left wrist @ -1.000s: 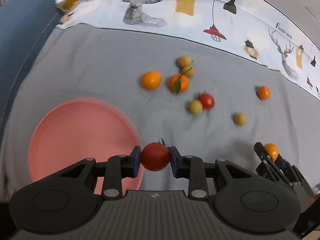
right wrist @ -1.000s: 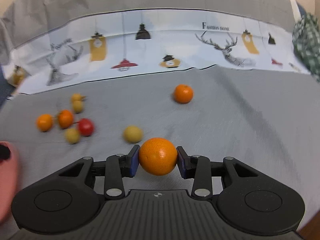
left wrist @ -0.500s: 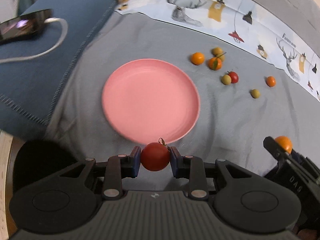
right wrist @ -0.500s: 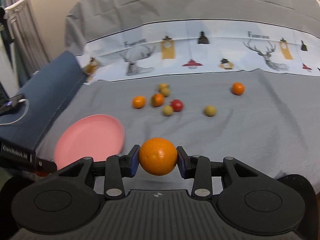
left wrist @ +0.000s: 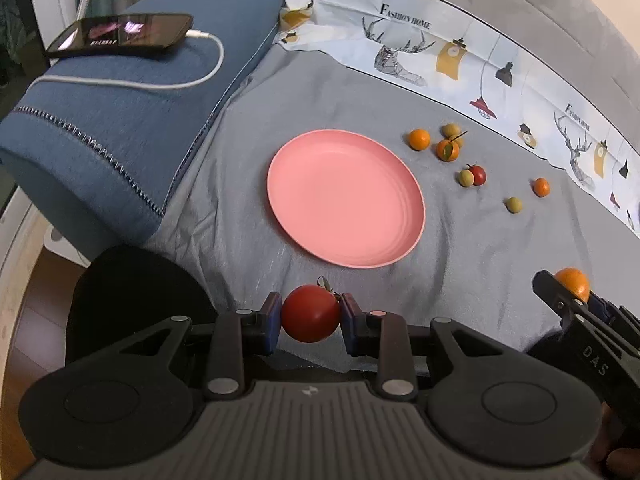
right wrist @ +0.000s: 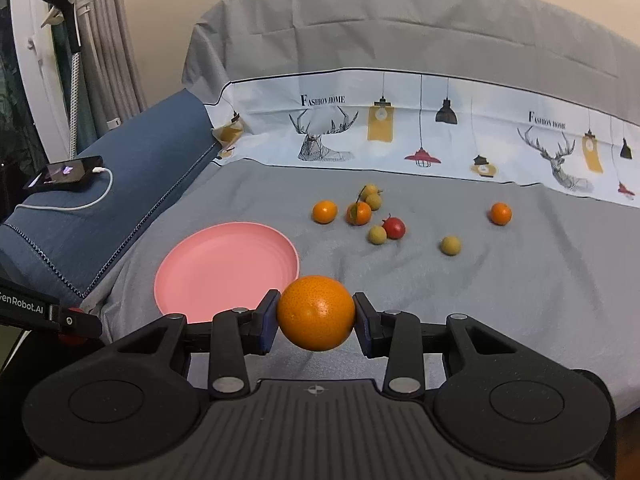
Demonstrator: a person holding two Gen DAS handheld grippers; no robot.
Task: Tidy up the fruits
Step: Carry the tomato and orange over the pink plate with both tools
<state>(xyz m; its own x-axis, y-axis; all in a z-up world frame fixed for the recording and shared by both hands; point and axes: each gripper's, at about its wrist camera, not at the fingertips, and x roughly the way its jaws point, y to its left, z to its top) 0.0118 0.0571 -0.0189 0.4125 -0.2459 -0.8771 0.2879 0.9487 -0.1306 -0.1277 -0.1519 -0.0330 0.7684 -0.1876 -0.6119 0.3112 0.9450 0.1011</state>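
The left tool (left wrist: 310, 314) is clenched on a red tomato (left wrist: 310, 313), its blue pads pressed to either side of the fruit, with the little green stalk sticking up at the top. It hangs above the grey bedspread (left wrist: 256, 184) just at the near side of the pink plate (left wrist: 345, 200), which lies flat with nothing on it.

The right tool (right wrist: 316, 313) is clamped on a large orange (right wrist: 316, 312), pads tight against both sides. From its own camera the plate (right wrist: 224, 268) sits to the left and a bit farther off. In the left camera this tool shows at the right edge, with the orange (left wrist: 574, 282) peeping over it.

The rest of the fruit lies loose on the bed beyond the plate, to its right. A small orange (right wrist: 324, 211) sits alone, next to it a leafy orange (right wrist: 358, 213) touching two yellowish fruits (right wrist: 373, 197) behind it. Nearer, a small red tomato (right wrist: 394, 227) rests against a yellow-green fruit (right wrist: 377, 235). Well apart to the right lie another yellow-green fruit (right wrist: 451, 245) and, farther still, a lone orange (right wrist: 500, 213).

At the left, a folded blue blanket (left wrist: 120, 120) carries a phone (left wrist: 120, 35) with a lit screen and a white cable (left wrist: 200, 76) plugged in. Along the far side of the bed runs a white printed band (right wrist: 400, 132) with deer and lamps.
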